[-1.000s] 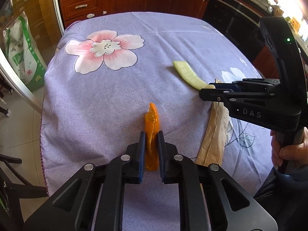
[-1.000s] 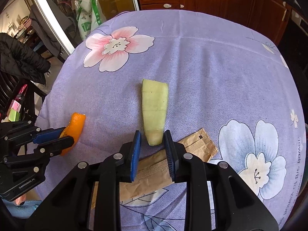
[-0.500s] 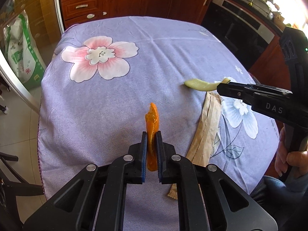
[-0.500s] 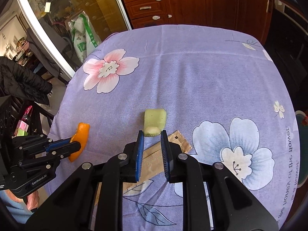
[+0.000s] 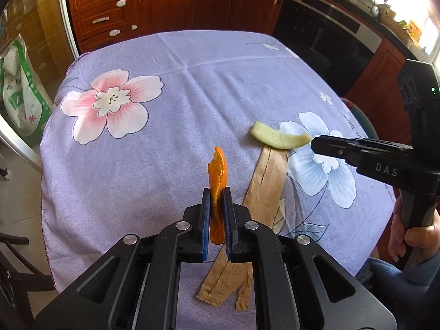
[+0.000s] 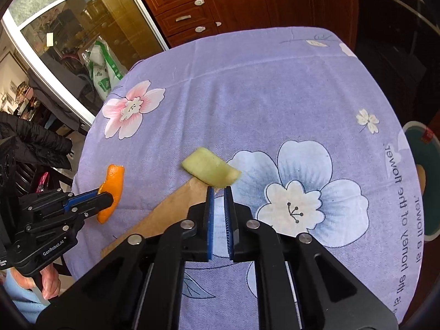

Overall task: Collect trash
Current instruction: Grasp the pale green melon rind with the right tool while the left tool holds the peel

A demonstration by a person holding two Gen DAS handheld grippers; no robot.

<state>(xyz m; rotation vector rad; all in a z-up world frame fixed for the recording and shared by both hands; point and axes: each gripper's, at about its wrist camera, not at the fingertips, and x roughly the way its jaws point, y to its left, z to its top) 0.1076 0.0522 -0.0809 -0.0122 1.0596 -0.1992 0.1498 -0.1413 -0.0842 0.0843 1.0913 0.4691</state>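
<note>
Fingers (image 5: 206, 211) – left gripper's (image 5: 217, 192) – seemingly pinch orange peel (image 5: 217, 170).

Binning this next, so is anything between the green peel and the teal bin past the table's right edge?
Nothing visible: in the right wrist view, only bare flowered cloth lies between the green peel and the bin.

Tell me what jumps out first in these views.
The orange peel, clamped upright in the left gripper above the purple flowered cloth. Then the pale green peel just beyond the tips of the right gripper; its jaws have just been opening, with nothing between the pads. A brown paper strip lies on the cloth nearby.
</note>
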